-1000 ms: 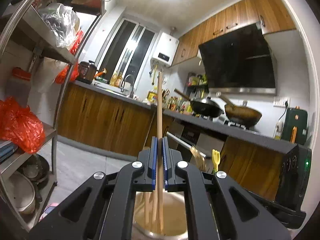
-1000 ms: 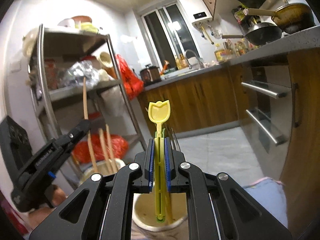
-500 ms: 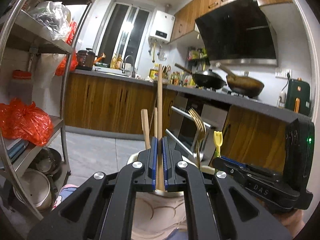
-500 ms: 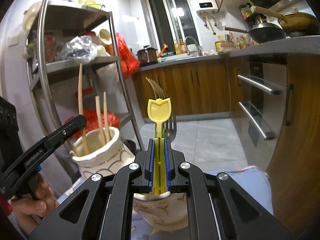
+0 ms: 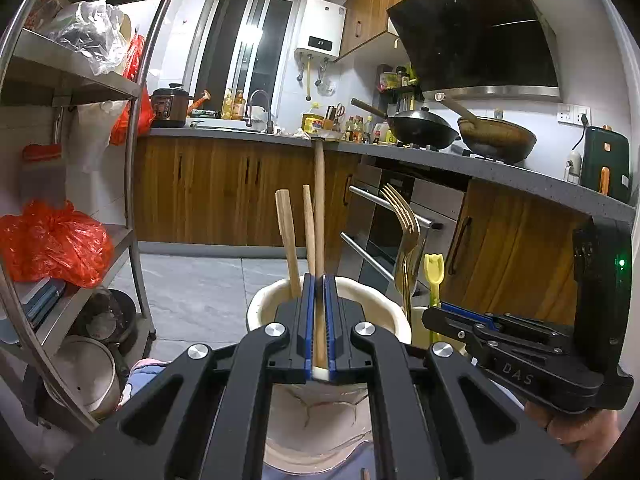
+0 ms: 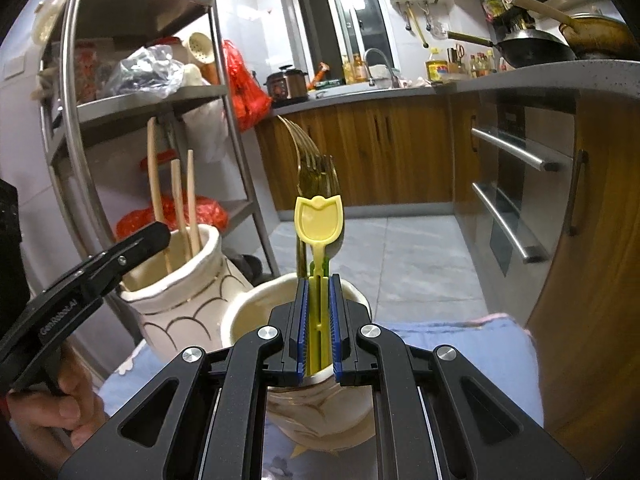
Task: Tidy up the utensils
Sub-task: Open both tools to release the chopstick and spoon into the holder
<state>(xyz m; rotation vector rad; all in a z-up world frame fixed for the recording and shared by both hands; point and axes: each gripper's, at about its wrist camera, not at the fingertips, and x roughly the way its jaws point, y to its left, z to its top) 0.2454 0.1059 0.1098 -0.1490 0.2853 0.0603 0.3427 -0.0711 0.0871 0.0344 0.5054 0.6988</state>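
My left gripper (image 5: 319,280) is shut on a long wooden utensil handle (image 5: 319,208) that stands upright in a cream ceramic jar (image 5: 384,300). Two more wooden handles (image 5: 289,240) stand in the same jar. My right gripper (image 6: 319,280) is shut on a yellow tulip-shaped plastic spoon (image 6: 319,216), held upright over a second cream jar (image 6: 248,312) with gold forks (image 6: 316,168) in it. In the right wrist view the left gripper (image 6: 160,236) shows at the first jar (image 6: 188,296). The right gripper (image 5: 436,312) shows in the left wrist view with the yellow spoon (image 5: 434,270) and forks (image 5: 406,220).
Both jars stand on a light blue cloth (image 6: 460,344). A metal shelf rack (image 5: 132,160) with red bags (image 5: 52,244) and pots stands at the left. Wooden cabinets (image 5: 220,192), an oven with bar handles (image 6: 516,152) and a counter with woks (image 5: 424,128) lie beyond.
Both grippers have lowered, sliding down their utensils toward the jars. The jars' outsides and rims now show, where a second ago I looked down into them.
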